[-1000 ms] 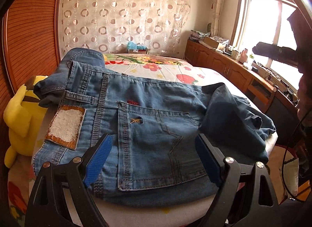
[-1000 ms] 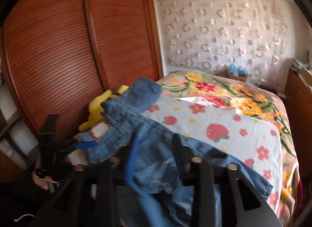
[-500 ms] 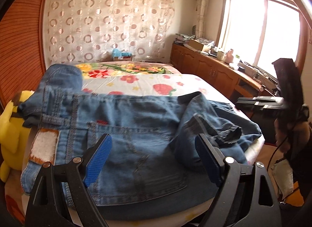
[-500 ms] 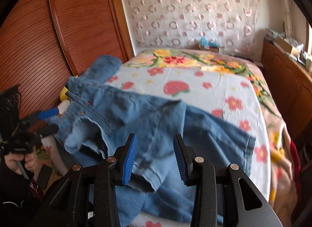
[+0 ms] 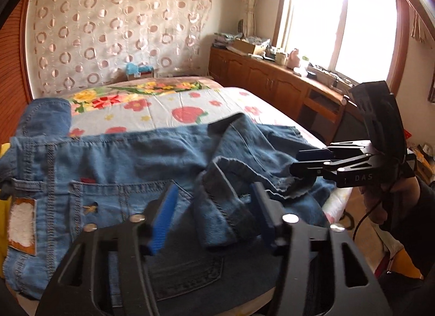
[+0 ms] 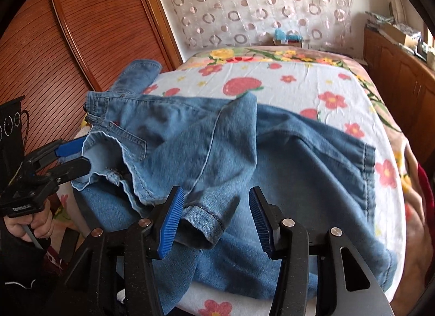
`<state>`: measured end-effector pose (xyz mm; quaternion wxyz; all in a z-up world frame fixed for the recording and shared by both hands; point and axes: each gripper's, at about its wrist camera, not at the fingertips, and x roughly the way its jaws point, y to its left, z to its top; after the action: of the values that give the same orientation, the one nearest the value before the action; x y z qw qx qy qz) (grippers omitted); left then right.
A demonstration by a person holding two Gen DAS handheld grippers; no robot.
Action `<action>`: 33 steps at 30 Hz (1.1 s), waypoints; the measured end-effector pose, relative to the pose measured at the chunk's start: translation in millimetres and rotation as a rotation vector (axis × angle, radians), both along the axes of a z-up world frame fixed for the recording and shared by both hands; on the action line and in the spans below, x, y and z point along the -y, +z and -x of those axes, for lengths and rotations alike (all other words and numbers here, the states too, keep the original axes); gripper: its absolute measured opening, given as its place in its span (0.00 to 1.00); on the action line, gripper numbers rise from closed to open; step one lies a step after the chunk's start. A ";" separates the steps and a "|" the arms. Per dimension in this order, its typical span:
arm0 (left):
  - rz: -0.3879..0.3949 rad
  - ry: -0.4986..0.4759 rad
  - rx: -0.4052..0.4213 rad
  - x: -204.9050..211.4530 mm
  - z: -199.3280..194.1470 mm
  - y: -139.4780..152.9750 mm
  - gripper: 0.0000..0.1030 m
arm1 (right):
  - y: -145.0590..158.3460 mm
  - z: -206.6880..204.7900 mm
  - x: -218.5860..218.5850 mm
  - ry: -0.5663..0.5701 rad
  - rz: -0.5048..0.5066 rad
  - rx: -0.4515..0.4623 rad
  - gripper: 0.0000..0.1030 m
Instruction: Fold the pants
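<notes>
While heaped in rumpled folds across the near end of the bed point(image 6: 299, 82), lie as blue denim pants point(image 6: 285, 158), waistband toward the slatted wooden wardrobe point(image 6: 81, 44), one leg thrown back over the seat. Left tongs point(image 5: 214, 199) half parted over that doubled leg, just been closing, a hemmed fold between the pads but not pinched. Right tongs point(image 6: 214, 202) parted too, just been opening, a cuff point(image 6: 201, 223) lying loose between the blue pads. Beyond: flowered sheet, circle-patterned curtain point(image 5: 108, 30), wooden cabinets point(image 5: 258, 77) under a bright window point(image 5: 339, 17).
</notes>
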<state>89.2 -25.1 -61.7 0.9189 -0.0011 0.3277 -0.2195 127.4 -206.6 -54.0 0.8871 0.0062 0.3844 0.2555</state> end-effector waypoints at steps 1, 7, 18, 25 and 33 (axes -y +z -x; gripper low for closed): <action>-0.001 -0.001 -0.004 0.3 0.0 -1.7 0.43 | -1.4 -0.4 2.7 0.001 -0.001 -0.005 0.50; -0.022 0.010 -0.009 1.7 1.7 -6.9 0.13 | -11.3 -9.4 5.0 0.036 -0.029 -0.068 0.40; 0.033 0.079 0.133 -34.9 35.1 47.7 0.08 | 81.2 -10.1 -15.7 0.141 -0.073 0.168 0.10; 0.045 0.162 0.188 -75.1 51.9 74.9 0.08 | 143.4 -13.6 -61.7 0.242 -0.085 0.302 0.10; 0.053 0.257 0.178 -114.5 64.7 69.3 0.08 | 154.2 -31.4 -127.9 0.327 -0.070 0.336 0.09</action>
<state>24.6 89.4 7.6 0.9645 -0.0478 0.2361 -0.1079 158.9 -78.7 100.2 0.8847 -0.0679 0.2181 0.4063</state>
